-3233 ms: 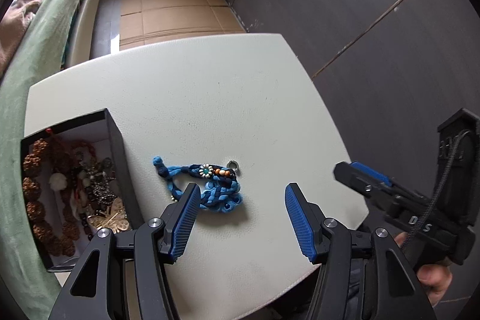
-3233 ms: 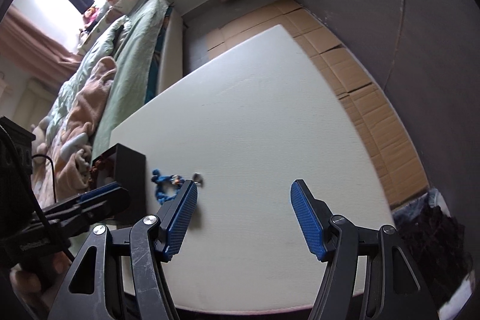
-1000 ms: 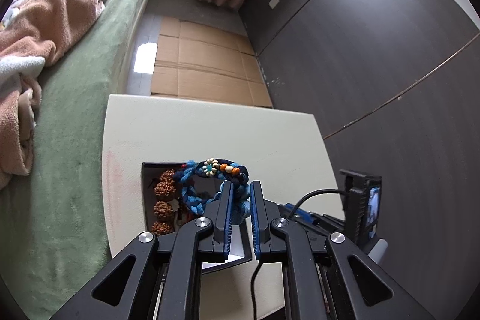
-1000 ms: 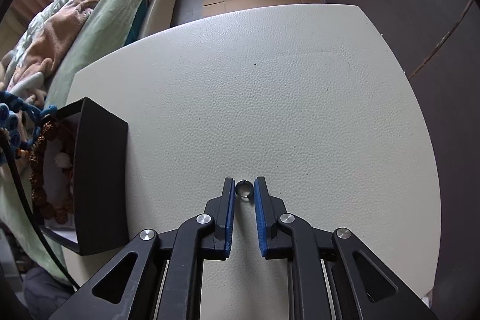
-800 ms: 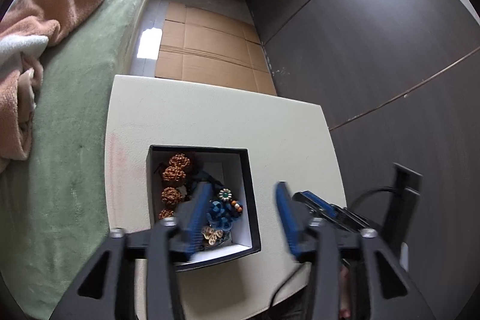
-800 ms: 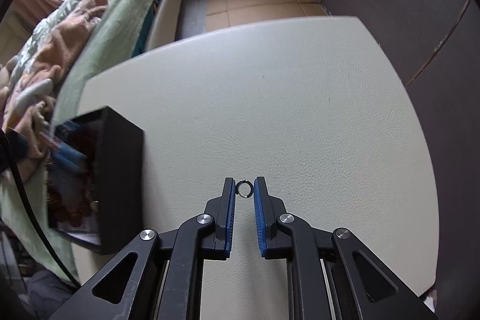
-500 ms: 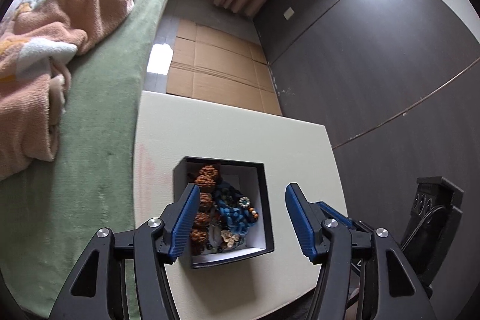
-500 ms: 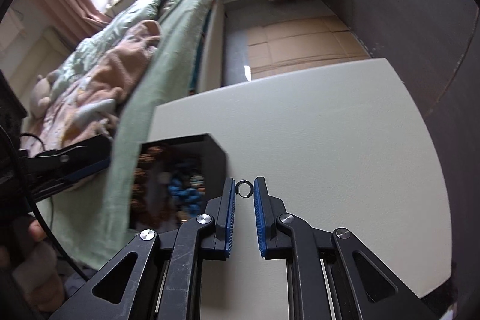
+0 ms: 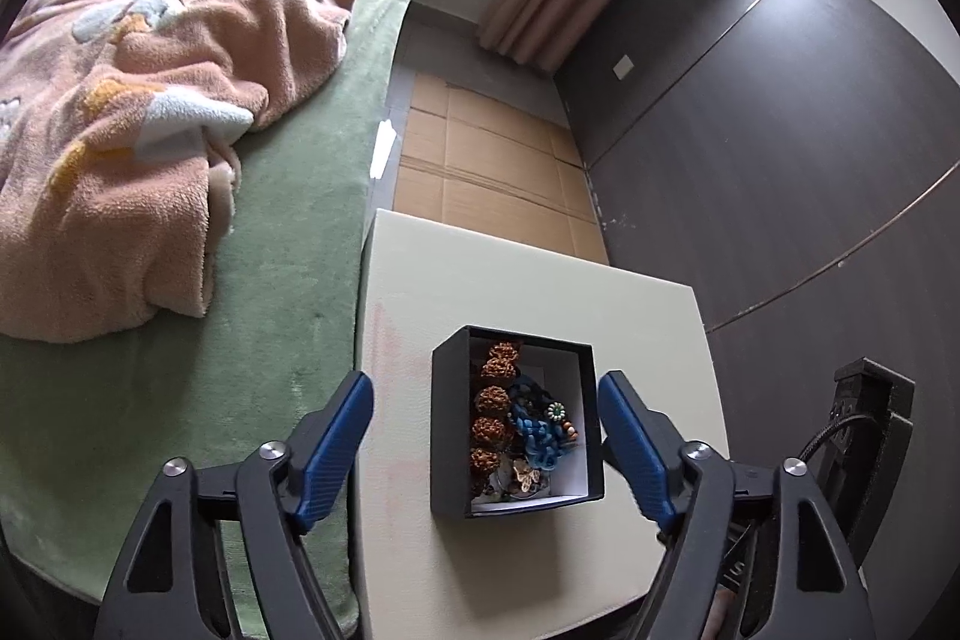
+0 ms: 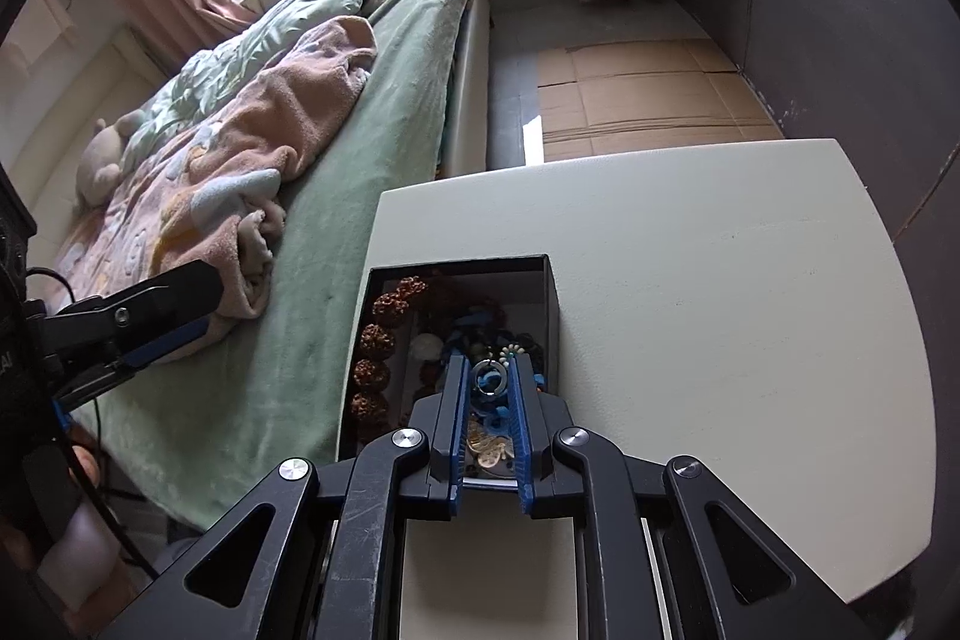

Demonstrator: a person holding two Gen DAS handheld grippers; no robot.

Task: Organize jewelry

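Note:
A black jewelry box (image 9: 447, 430) stands on the white table (image 9: 528, 280) near its left edge. It holds brown bead strands (image 9: 489, 409) and the blue braided bracelet (image 9: 540, 433). My left gripper (image 9: 485, 451) is open and empty, held high above the box. My right gripper (image 10: 487, 377) is shut on a small silver ring (image 10: 488, 378) and holds it above the box (image 10: 553, 304), over the blue bracelet (image 10: 465, 325).
A green bed (image 9: 180, 340) with a pink blanket (image 9: 150, 100) runs along the table's left edge. Dark wall panels (image 9: 780, 130) stand at the right. Cardboard sheets (image 9: 492, 172) cover the floor beyond the table.
My left gripper dropped the blue bracelet into the box, opened and rose. My right gripper lifted the ring off the table and carried it left to above the box.

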